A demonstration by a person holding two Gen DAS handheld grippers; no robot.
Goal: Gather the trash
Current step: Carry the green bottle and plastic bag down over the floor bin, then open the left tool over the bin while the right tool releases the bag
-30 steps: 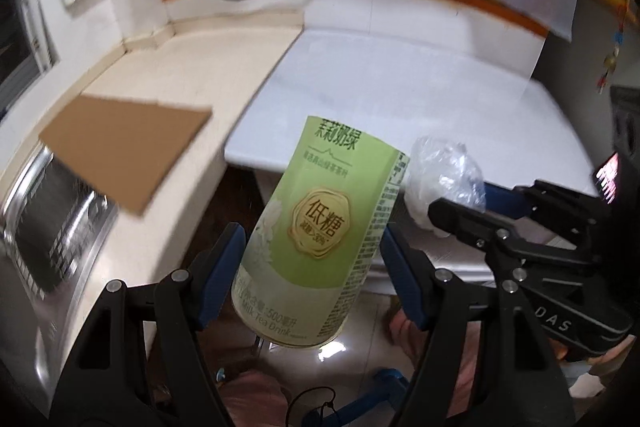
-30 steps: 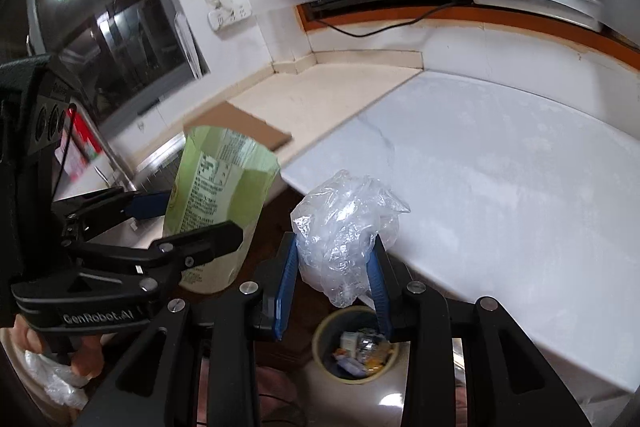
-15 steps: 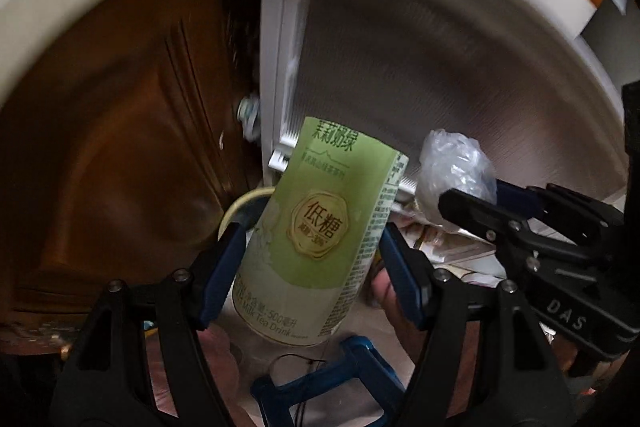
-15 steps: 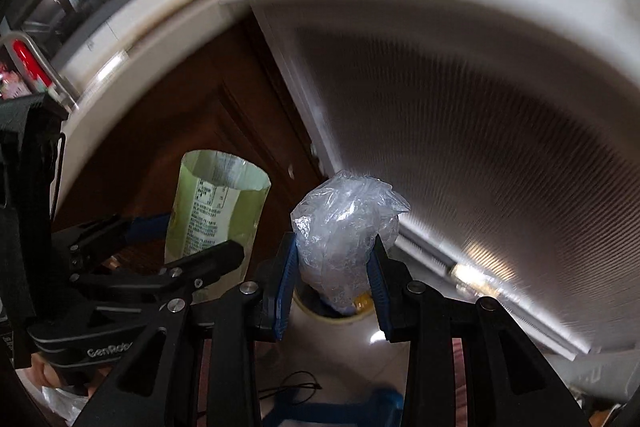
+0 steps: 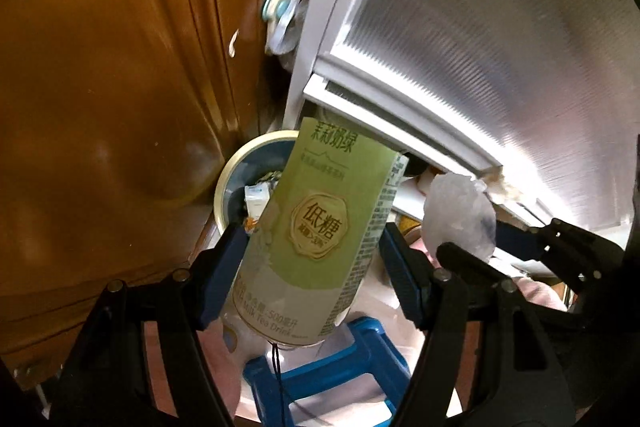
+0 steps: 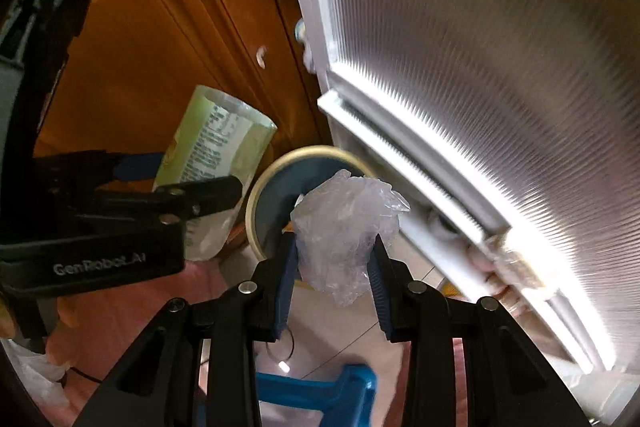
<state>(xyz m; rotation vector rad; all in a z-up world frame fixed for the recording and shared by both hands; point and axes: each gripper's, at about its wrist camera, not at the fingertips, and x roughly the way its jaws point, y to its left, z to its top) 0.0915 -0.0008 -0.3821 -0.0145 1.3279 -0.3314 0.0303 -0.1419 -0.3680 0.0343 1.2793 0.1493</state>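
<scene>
Left hand-held gripper (image 5: 312, 259) clamps a green milk-tea bottle (image 5: 320, 223), tilted above the round bin (image 5: 224, 183). Right hand-held gripper (image 6: 332, 267) pinches a crumpled clear plastic bag (image 6: 344, 223) over that bin's rim, beside the ribbed white door (image 6: 480, 67).

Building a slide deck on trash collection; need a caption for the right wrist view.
Right gripper holding crumpled plastic above the bin, left gripper carrying a milk tea bottle.

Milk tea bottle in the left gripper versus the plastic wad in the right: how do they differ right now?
The milk tea bottle is a rigid green-labelled cylinder held tilted; the plastic wad is a clear, crumpled, shapeless lump. The bottle looks much larger, spreading the left gripper wide, while the right gripper pinches the wad narrowly. Both are clamped and held near the trash bin.
</scene>
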